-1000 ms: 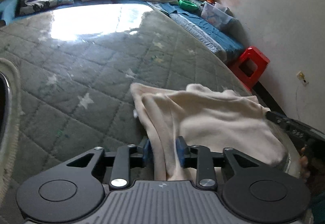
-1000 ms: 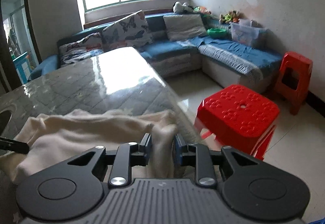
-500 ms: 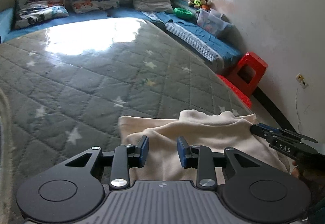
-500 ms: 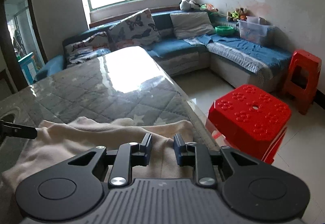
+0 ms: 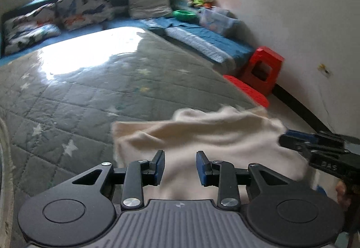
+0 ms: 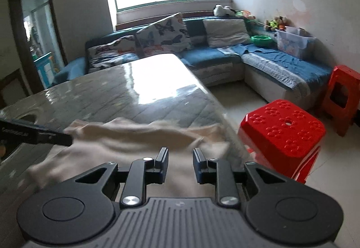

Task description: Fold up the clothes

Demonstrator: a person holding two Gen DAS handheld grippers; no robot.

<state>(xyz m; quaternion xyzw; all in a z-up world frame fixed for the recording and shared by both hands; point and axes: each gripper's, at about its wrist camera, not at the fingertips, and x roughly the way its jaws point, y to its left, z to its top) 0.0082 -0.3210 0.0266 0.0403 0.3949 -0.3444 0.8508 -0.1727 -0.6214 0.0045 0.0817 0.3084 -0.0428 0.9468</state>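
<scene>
A cream garment lies folded on the grey quilted table near its right edge; it also shows in the right wrist view. My left gripper is open and empty, held above the garment's near left part. My right gripper is open and empty, above the garment's near right part. The right gripper's fingers show at the right of the left wrist view. The left gripper's fingers show at the left of the right wrist view.
A red stool stands right beside the table's right edge, a taller red stool behind it. A blue sofa with cushions runs along the far and right walls. A round rimmed object sits at the table's left.
Both grippers let go of the garment, opened wider and drew back and up. The garment now lies flat on the table.
</scene>
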